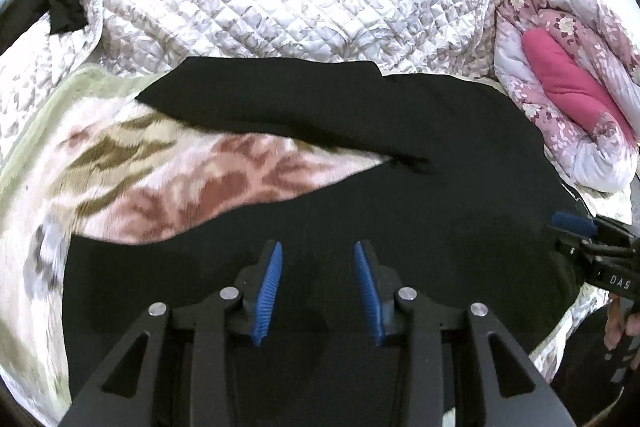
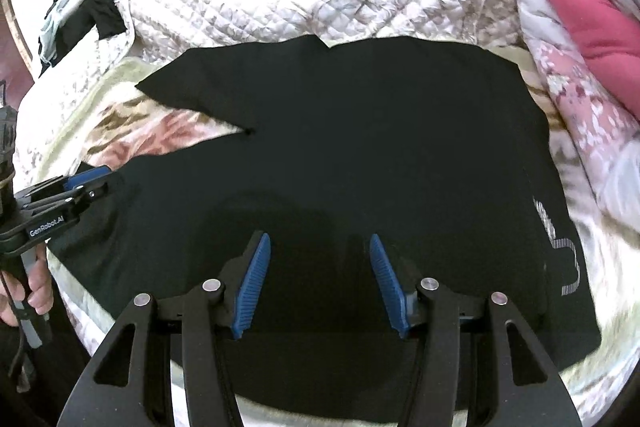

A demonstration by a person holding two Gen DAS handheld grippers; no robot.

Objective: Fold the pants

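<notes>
While spread flat, black pants [image 2: 360, 147], patterned blanket [image 1: 160, 179]

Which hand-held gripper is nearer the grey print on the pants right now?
Right. The right hand-held gripper hovers open just left of the grey print; the left hand-held gripper hangs open farther left over the black pants.

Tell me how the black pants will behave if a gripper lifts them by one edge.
The black pants would probably sag limply: they lie flat, following the blanket. Likely light, being thin cloth. Unlikely to slide much on that fuzzy surface.
</notes>
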